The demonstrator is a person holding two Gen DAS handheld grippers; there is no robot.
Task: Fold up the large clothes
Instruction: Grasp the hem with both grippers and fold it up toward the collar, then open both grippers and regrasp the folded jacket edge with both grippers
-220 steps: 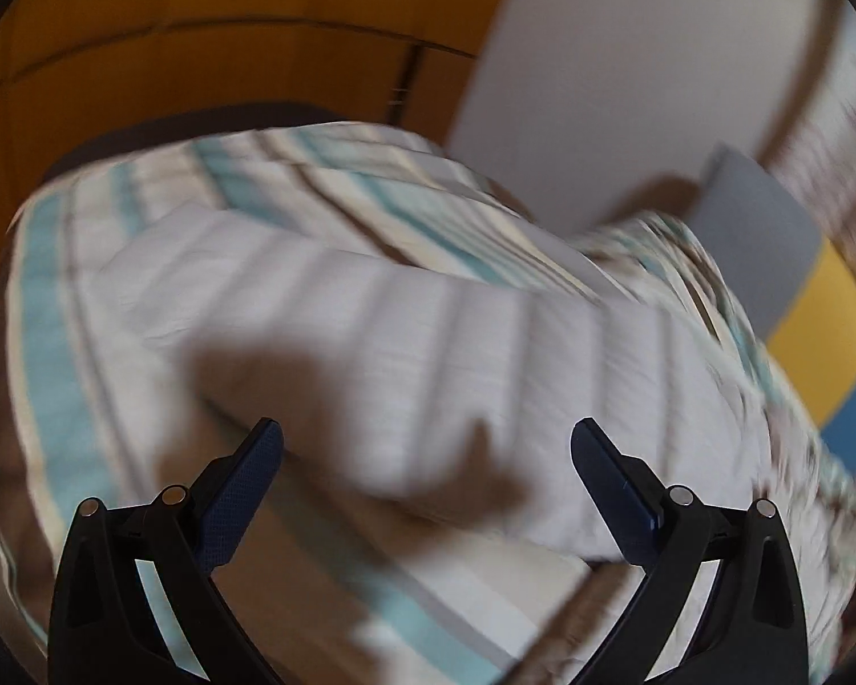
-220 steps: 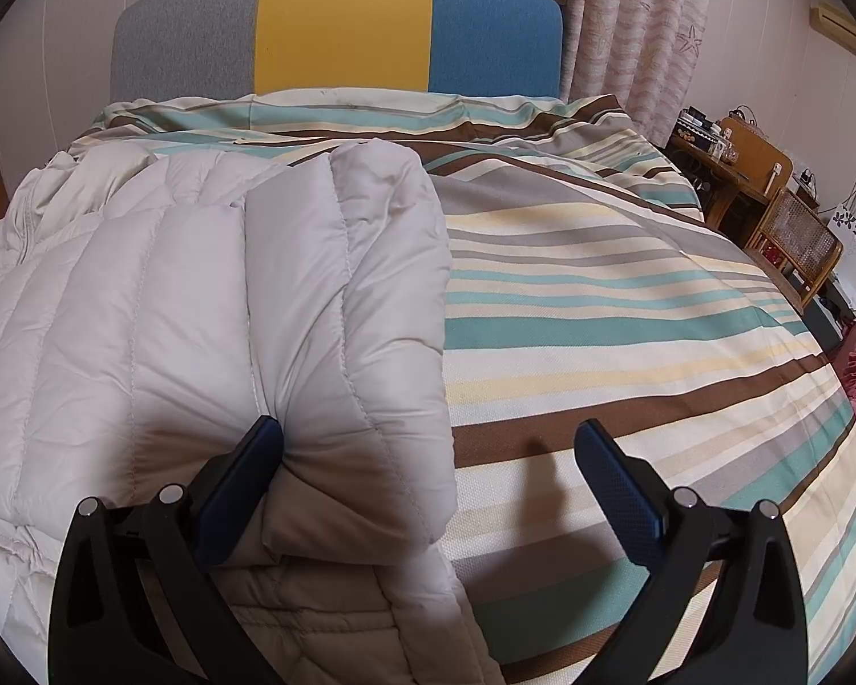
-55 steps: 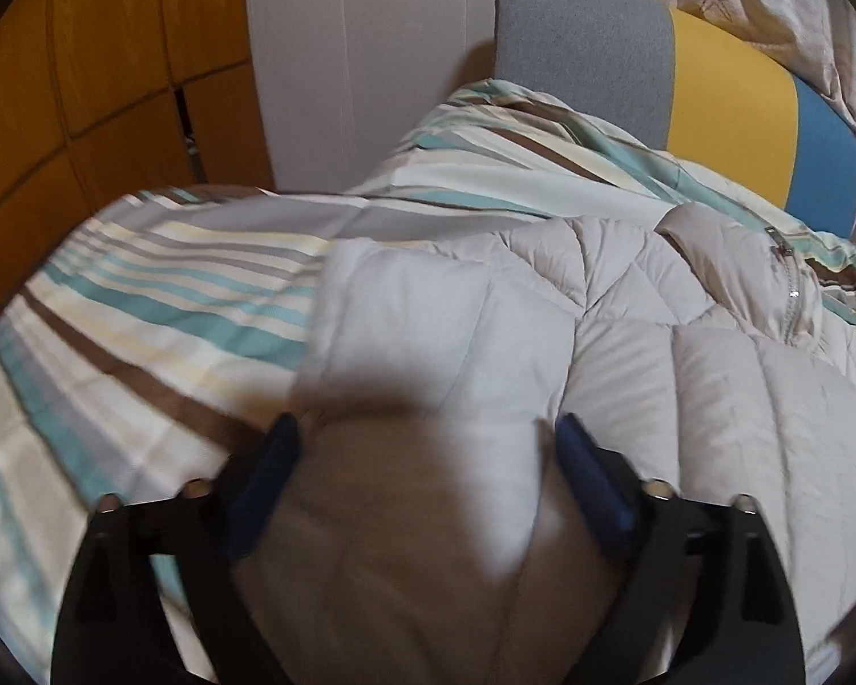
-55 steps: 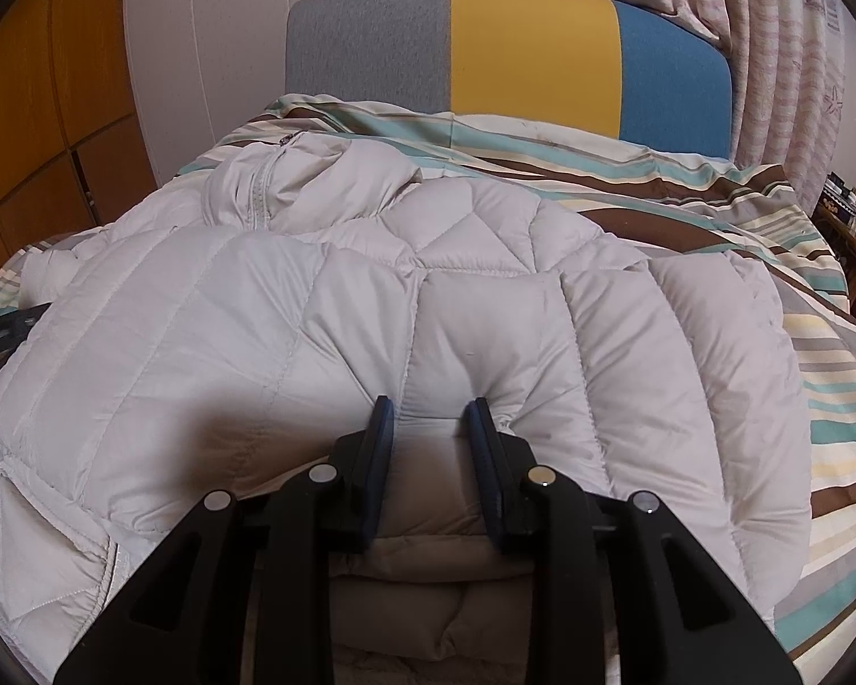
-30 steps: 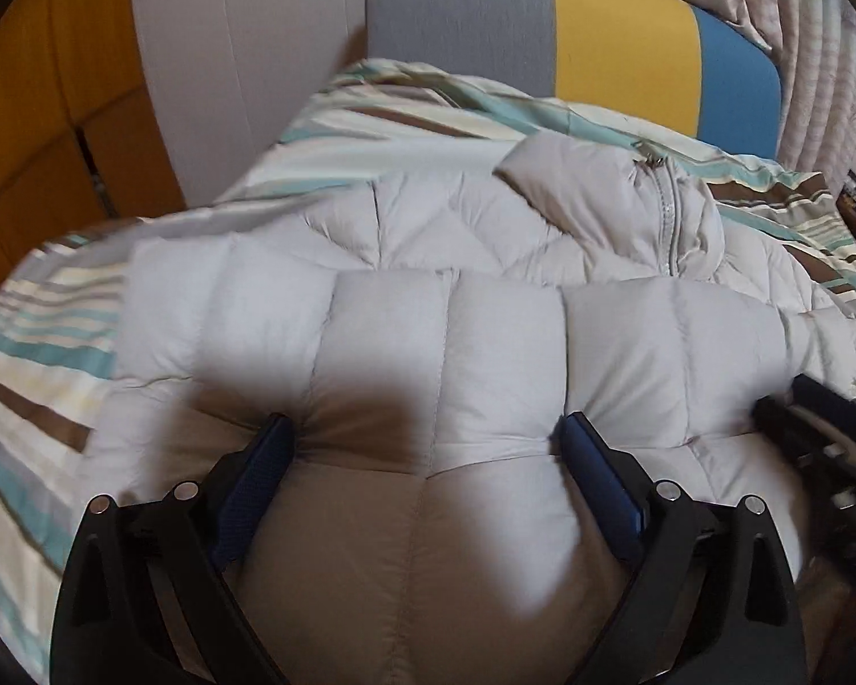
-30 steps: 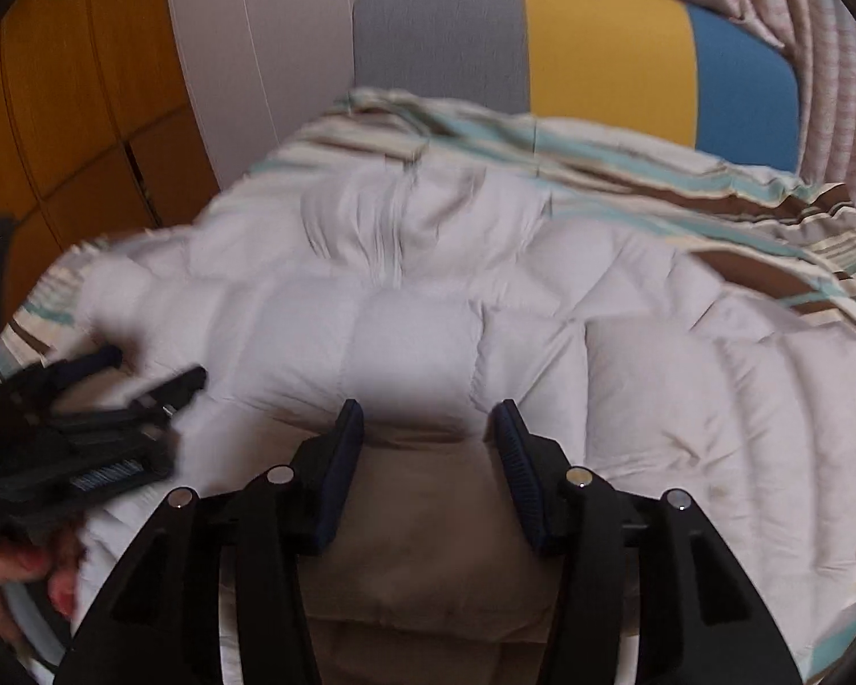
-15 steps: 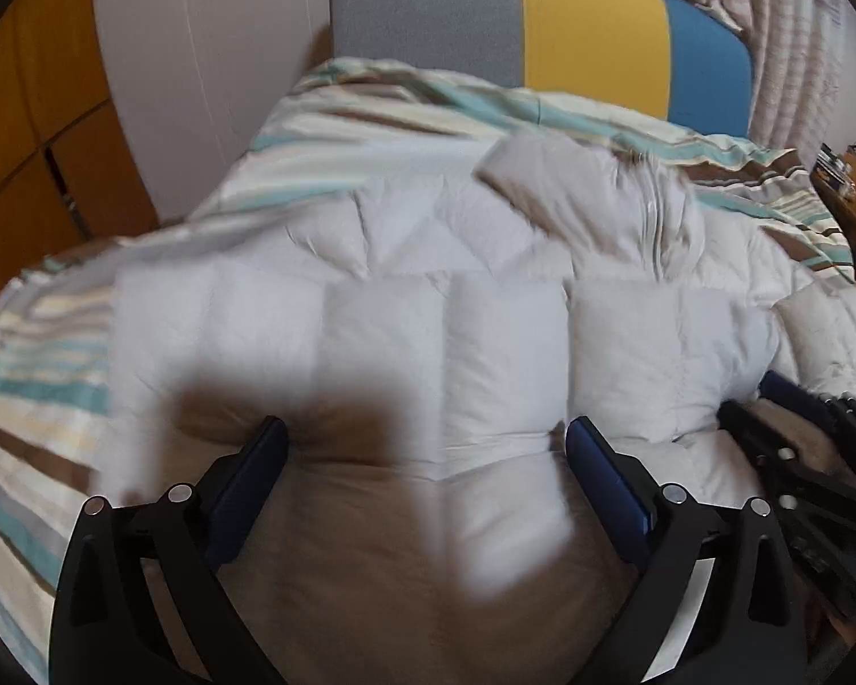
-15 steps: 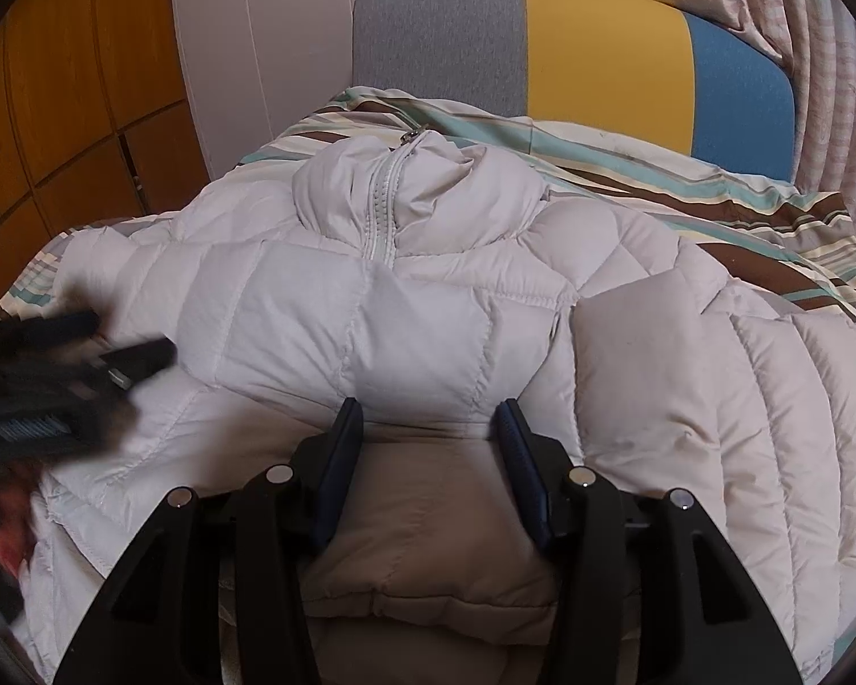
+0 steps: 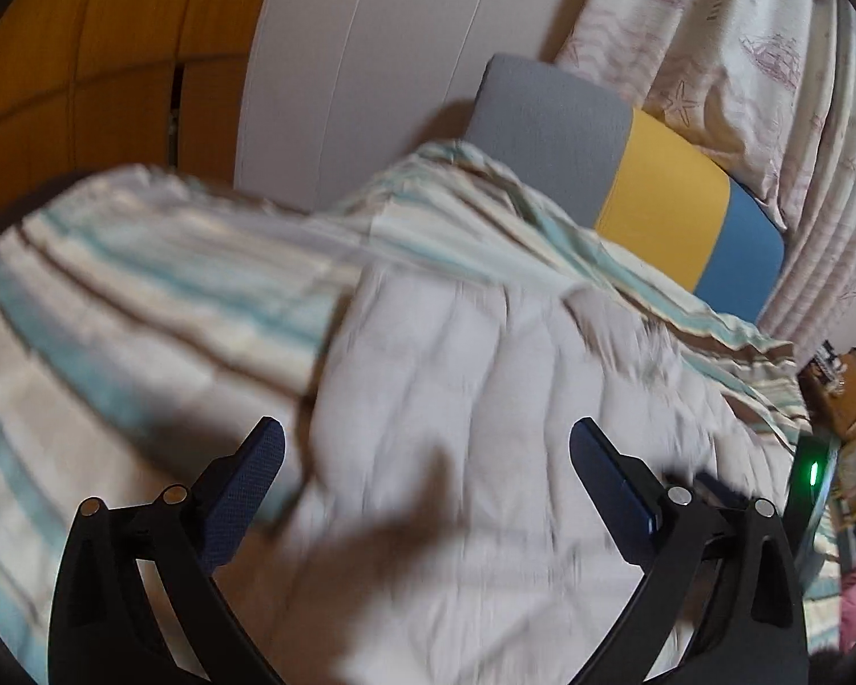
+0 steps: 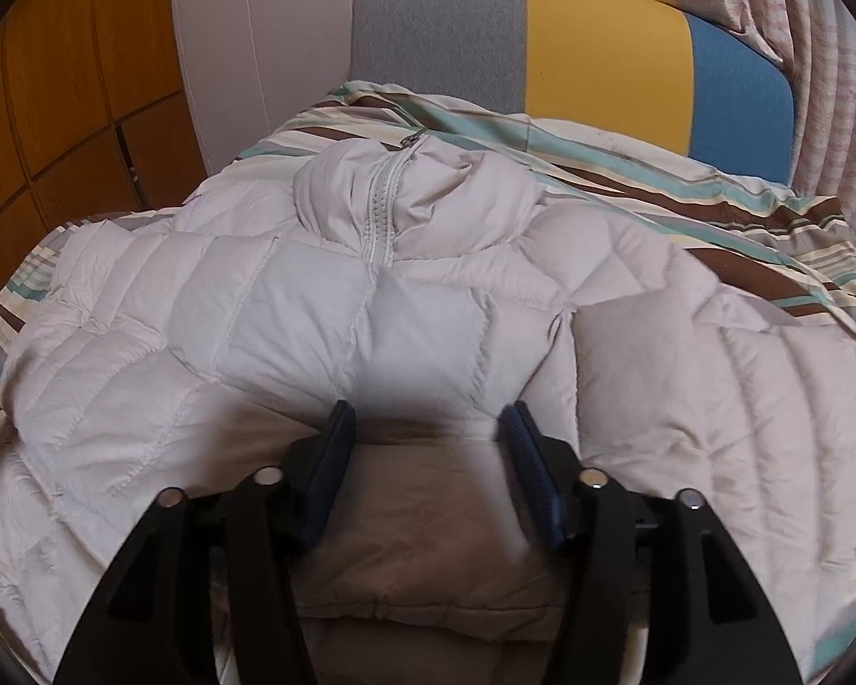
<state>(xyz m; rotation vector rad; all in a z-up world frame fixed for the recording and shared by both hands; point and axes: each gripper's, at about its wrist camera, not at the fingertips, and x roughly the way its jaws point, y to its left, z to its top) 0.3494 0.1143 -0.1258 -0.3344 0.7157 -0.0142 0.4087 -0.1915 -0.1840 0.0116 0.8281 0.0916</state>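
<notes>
Striped bed [image 10: 770, 228], jacket [image 10: 371, 331] under right claw [image 10: 428, 468] (parted)

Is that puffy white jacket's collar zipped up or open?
Zipped shut: on the jacket the zipper runs closed up the collar to its pull.

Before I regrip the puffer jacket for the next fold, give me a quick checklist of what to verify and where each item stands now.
1. Left gripper open, nothing in it: ok.
2. Right gripper clear of the jacket: not ok; jaws have just been opening, but padding sits between them.
3. Collar and zipper facing up, centred: ok.
4. Jacket fully on the bed cover: cannot tell, near edge hidden.
5. Left view sharp enough to aim: not ok, blurred.
</notes>
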